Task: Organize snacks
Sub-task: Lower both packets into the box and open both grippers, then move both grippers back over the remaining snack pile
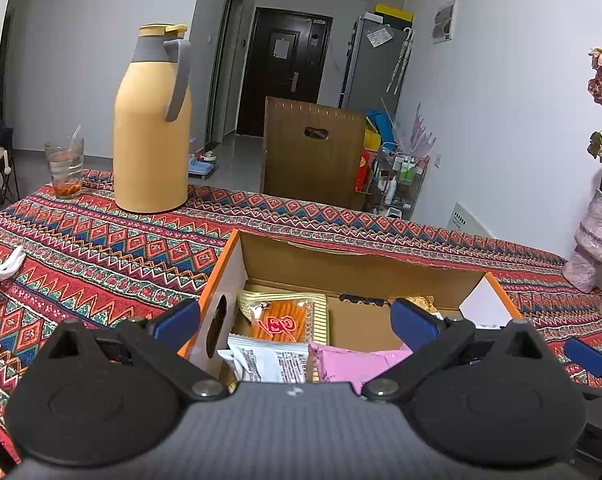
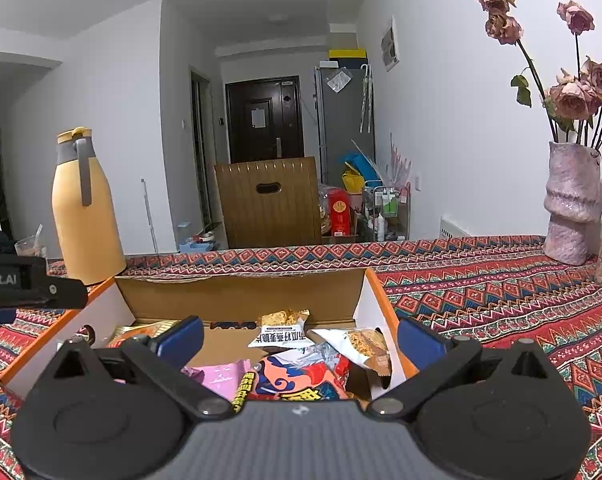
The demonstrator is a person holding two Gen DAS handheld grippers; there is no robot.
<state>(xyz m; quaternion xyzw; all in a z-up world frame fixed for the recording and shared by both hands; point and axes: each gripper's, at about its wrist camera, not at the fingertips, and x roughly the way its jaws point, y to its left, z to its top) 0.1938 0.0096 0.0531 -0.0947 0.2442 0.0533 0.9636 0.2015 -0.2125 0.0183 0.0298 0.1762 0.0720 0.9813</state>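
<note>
Two wrist-mounted fisheye views, each looking forward and slightly down, close above the near edge of an open orange-edged cardboard box (image 1: 365,264) (image 2: 241,288) on a red patterned tablecloth (image 1: 101,240) (image 2: 481,280). Left view sits further left. Both share the box, a yellow thermos jug (image 1: 153,128) (image 2: 85,216) and a dark door (image 1: 285,68) (image 2: 265,120)

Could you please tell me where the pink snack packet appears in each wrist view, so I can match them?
Left wrist: pink snack packet at lower centre-right in the cardboard box.
Right wrist: it lies lower centre-left in the box.
Shared landmark: yellow thermos.
</note>
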